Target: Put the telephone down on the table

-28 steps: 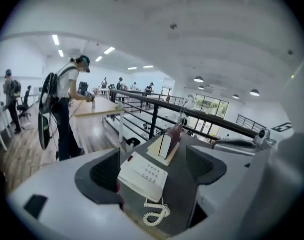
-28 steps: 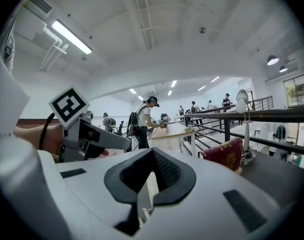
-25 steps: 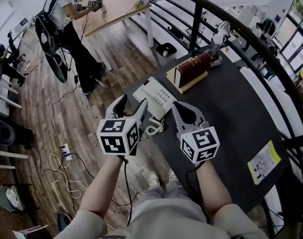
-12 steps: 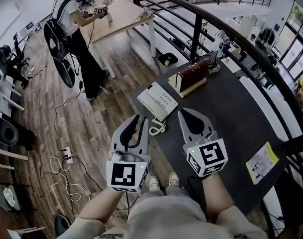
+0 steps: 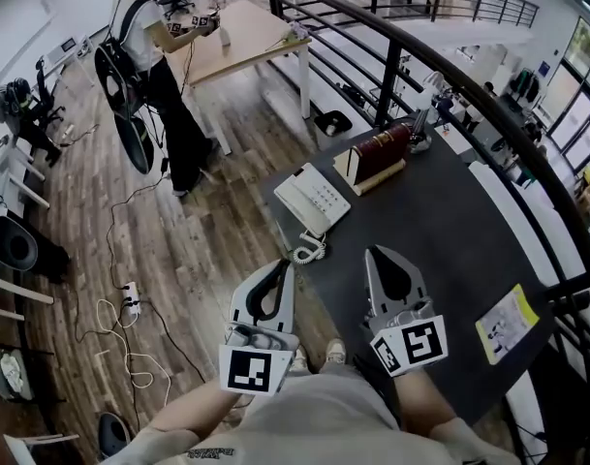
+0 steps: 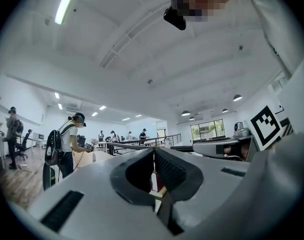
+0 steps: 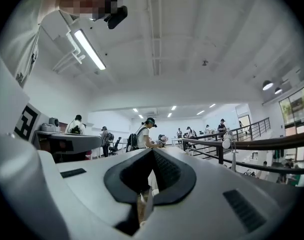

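Observation:
The white telephone [image 5: 312, 198] lies flat on the dark table [image 5: 450, 250] near its left corner, handset on its cradle. Its coiled cord [image 5: 309, 252] hangs at the table edge. My left gripper [image 5: 287, 265] is shut and empty, just off the table's near-left edge, short of the cord. My right gripper [image 5: 373, 253] is also shut and empty, over the table's near side to the right of the cord. In the left gripper view the gripper [image 6: 153, 152] has its jaws together with nothing between them. The right gripper [image 7: 152, 152] looks the same in its own view.
A dark red book [image 5: 377, 153] on a wooden block stands beyond the telephone, with a small lamp [image 5: 432, 85] behind it. A yellow leaflet [image 5: 508, 323] lies at the table's right. A black railing [image 5: 469, 76] curves along the far side. Cables [image 5: 130, 303] lie on the floor at left.
Both grippers have drawn back toward me, away from the telephone. The left jaws, apart a second ago, have come together. The telephone has not moved.

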Demonstrator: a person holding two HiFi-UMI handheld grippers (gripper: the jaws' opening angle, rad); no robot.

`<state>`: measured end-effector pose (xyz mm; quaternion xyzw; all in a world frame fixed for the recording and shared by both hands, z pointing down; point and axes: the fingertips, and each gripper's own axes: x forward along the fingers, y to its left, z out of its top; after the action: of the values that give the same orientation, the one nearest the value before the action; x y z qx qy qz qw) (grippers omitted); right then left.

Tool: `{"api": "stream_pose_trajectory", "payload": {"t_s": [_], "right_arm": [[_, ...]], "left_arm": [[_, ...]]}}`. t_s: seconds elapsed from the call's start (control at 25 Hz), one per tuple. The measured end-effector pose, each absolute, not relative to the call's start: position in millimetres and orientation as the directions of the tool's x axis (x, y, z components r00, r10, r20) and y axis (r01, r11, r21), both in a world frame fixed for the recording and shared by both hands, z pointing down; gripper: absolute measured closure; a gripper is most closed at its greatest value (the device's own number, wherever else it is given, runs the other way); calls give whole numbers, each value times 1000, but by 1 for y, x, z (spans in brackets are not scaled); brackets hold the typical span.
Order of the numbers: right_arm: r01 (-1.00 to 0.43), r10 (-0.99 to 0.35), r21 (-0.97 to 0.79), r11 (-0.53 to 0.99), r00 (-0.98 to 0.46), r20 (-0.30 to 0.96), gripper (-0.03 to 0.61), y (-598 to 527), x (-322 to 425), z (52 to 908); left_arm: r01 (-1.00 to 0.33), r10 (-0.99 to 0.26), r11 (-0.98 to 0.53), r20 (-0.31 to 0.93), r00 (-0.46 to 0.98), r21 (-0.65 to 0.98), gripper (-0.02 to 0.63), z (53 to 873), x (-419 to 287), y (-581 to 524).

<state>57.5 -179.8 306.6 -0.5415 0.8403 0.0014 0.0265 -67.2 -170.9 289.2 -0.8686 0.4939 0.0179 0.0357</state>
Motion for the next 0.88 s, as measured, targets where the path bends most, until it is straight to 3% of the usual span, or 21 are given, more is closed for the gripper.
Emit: {"api": "stream_pose_trajectory", "payload": {"t_s": [0.32,0.88], "right_arm": [[-884,-887,90,459,-461,-2,577,-159,31,325],[-864,-869,94,494,-494,20,577,-153,17,323]], "left_arm": [[-869,-873,-488,48,485,-80,609,335,-75,-164],[-886,-887,-459,-25,462,-65,609,320,-81,-168]]}}
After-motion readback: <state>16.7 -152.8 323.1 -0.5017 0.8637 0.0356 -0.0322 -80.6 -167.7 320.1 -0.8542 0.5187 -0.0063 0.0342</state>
